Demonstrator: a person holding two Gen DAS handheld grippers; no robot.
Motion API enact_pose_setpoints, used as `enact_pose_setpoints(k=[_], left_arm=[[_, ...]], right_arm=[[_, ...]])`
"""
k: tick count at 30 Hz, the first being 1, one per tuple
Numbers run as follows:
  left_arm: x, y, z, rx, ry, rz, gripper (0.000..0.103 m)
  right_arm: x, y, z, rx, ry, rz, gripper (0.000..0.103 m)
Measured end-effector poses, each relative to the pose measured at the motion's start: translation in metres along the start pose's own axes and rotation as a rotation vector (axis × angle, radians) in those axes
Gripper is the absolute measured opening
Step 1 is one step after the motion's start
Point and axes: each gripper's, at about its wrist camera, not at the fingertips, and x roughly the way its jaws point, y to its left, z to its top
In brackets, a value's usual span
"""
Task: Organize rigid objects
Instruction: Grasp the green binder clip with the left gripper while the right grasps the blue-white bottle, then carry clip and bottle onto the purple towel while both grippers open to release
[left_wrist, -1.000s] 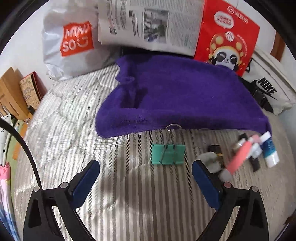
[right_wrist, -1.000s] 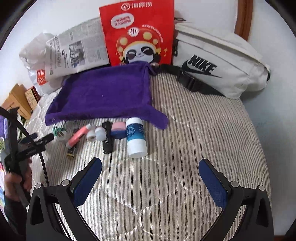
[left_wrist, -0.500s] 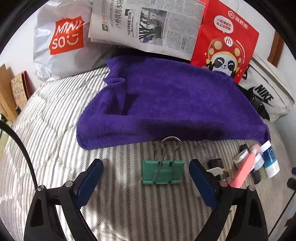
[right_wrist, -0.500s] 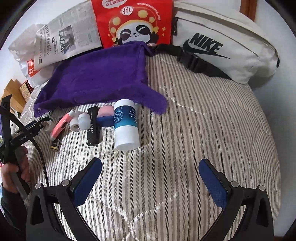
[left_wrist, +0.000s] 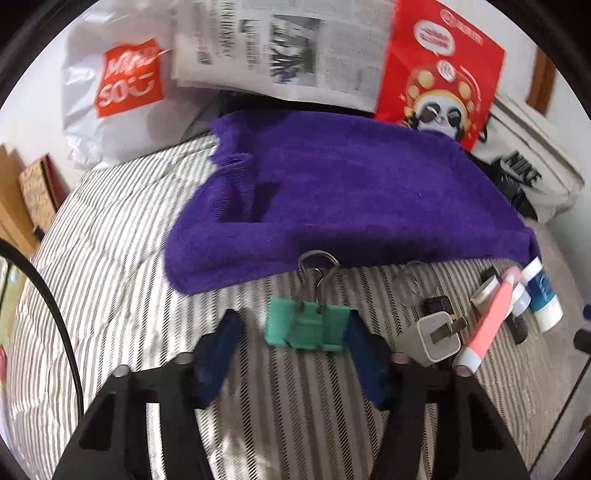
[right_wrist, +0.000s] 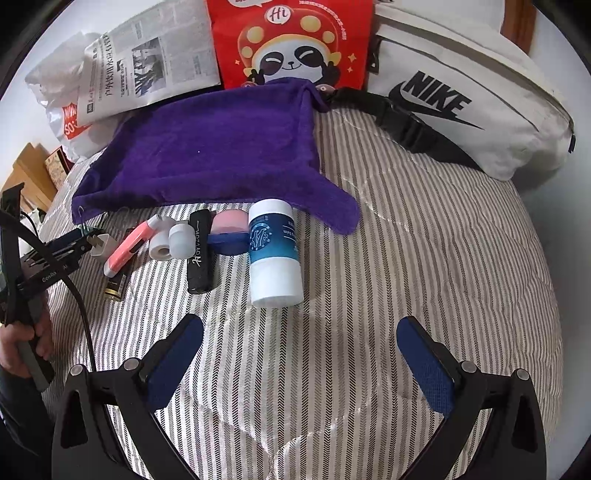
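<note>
We have the left gripper (left_wrist: 291, 332) spread around the green binder clip (left_wrist: 307, 326), just in front of the purple towel (left_wrist: 343, 199); let's squeeze its flat body squarely, not the wire handles. Right gripper (right_wrist: 301, 354) hovers agape near the towel.

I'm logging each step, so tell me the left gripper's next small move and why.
Probably ease forward slightly, then close. The left gripper is open, its pads either side of the green binder clip, which lies flat on the striped bedcover and is not yet clamped.
</note>
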Motion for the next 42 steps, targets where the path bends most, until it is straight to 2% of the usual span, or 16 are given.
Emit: enact_pose_setpoints(k=[3, 6, 8, 12, 14, 15, 16, 17, 19, 21, 25, 33, 38, 42], left_arm=[[0.0, 0.004, 0.001, -0.025, -0.004, -0.02, 0.053], [0.004, -0.004, 0.001, 0.024, -0.015, 0.024, 0.053], [0.005, -0.011, 0.0, 0.065, -0.027, 0.051, 0.045], [0.005, -0.01, 0.0, 0.064, -0.03, 0.045, 0.043], [0.005, -0.01, 0.0, 0.063, -0.033, 0.054, 0.041], [0.004, -0.011, -0.001, 0.064, -0.034, 0.055, 0.041], [0.004, -0.011, -0.001, 0.064, -0.034, 0.055, 0.041], [0.004, -0.011, -0.001, 0.063, -0.035, 0.054, 0.041], [0.004, -0.012, -0.002, 0.067, -0.035, 0.058, 0.041], [0.004, -0.012, -0.002, 0.066, -0.034, 0.056, 0.041], [0.003, -0.01, -0.002, 0.061, -0.035, 0.05, 0.041], [-0.002, -0.002, -0.004, 0.026, -0.039, 0.026, 0.04], [-0.014, 0.002, -0.005, -0.018, -0.018, 0.006, 0.04], [-0.028, 0.004, -0.002, -0.037, -0.032, -0.008, 0.04]], right_arm=[[0.001, -0.001, 0.003, -0.002, -0.013, 0.001, 0.103], [0.007, -0.002, 0.008, -0.006, -0.019, -0.001, 0.103], [0.013, -0.001, 0.011, -0.015, -0.031, -0.002, 0.103], [0.028, 0.005, 0.016, -0.05, -0.05, -0.003, 0.097], [0.038, 0.009, 0.019, -0.081, -0.064, -0.014, 0.086], [0.041, 0.011, 0.02, -0.092, -0.073, -0.018, 0.073], [0.045, 0.012, 0.02, -0.105, -0.072, -0.013, 0.065], [0.052, 0.014, 0.021, -0.12, -0.061, -0.003, 0.061], [0.058, 0.015, 0.02, -0.128, -0.065, 0.025, 0.045], [0.06, 0.016, 0.018, -0.128, -0.1, 0.025, 0.044], [0.059, 0.014, 0.018, -0.114, -0.11, 0.041, 0.037], [0.042, 0.008, 0.017, -0.104, -0.1, 0.073, 0.037], [0.031, 0.007, 0.017, -0.104, -0.1, 0.099, 0.037], [0.025, 0.006, 0.019, -0.103, -0.109, 0.131, 0.037]])
